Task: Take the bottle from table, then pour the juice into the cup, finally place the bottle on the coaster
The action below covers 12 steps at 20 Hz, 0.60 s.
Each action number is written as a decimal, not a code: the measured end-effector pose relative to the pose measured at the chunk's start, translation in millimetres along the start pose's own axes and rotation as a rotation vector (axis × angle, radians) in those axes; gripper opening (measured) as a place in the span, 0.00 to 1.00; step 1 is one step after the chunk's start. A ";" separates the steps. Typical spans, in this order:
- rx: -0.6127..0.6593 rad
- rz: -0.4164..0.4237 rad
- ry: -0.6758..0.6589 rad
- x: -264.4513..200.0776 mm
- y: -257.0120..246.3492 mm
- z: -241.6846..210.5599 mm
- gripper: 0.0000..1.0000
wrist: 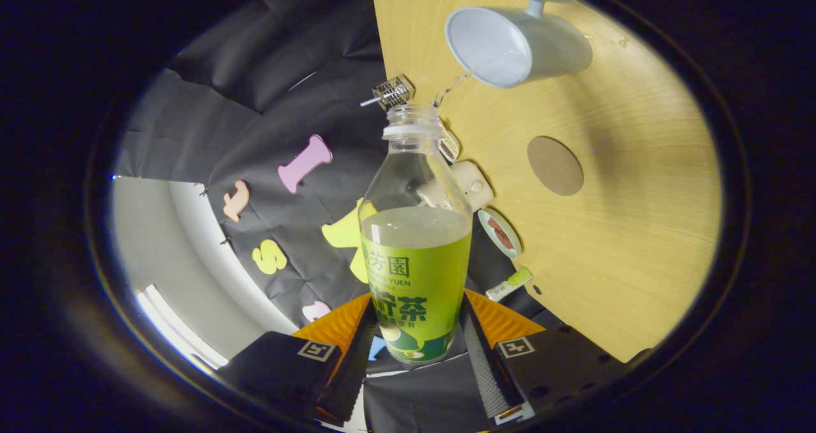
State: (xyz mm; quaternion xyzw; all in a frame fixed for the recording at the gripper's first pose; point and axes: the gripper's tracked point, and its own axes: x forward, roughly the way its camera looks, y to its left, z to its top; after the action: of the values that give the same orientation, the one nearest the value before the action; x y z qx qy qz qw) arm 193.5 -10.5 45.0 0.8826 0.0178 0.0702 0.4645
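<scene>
Gripper view: my jaws (414, 340) are clenched on the bottle (415, 254), one finger pressing each side of its labelled lower body, so it sits squarely between them with its long axis running straight ahead of me. The cap is off and the open mouth points away from me, toward the cup (517, 45). The scene is rolled over hard, so the desk (637, 229) stands like a wall beside the bottle, which I judge means I am tipped well into the pour. A thin stream leaves the mouth and arcs to the rim of the cup, which stands on the desk just beyond and to one side of the neck. Juice fills roughly the lower half of the bottle.

What the next move turns on is the coaster (555, 165): a round brown disc on the desk, nearer to me than the cup and off the same side of the bottle's shoulder. To set the bottle down I would first have to roll it upright, then carry its base across to that disc. Small items lie along the desk edge close to the bottle; I cannot tell what they are.
</scene>
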 end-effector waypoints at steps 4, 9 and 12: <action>0.040 0.010 -0.003 -0.6 5.6 1.1 0.77; 0.069 0.023 -0.006 1.7 11.8 1.4 0.77; 0.112 0.031 -0.013 0.3 15.4 2.9 0.77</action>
State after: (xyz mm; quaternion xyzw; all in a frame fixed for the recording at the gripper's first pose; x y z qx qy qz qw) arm 193.7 -21.6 56.1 0.9079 0.0049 0.0704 0.4132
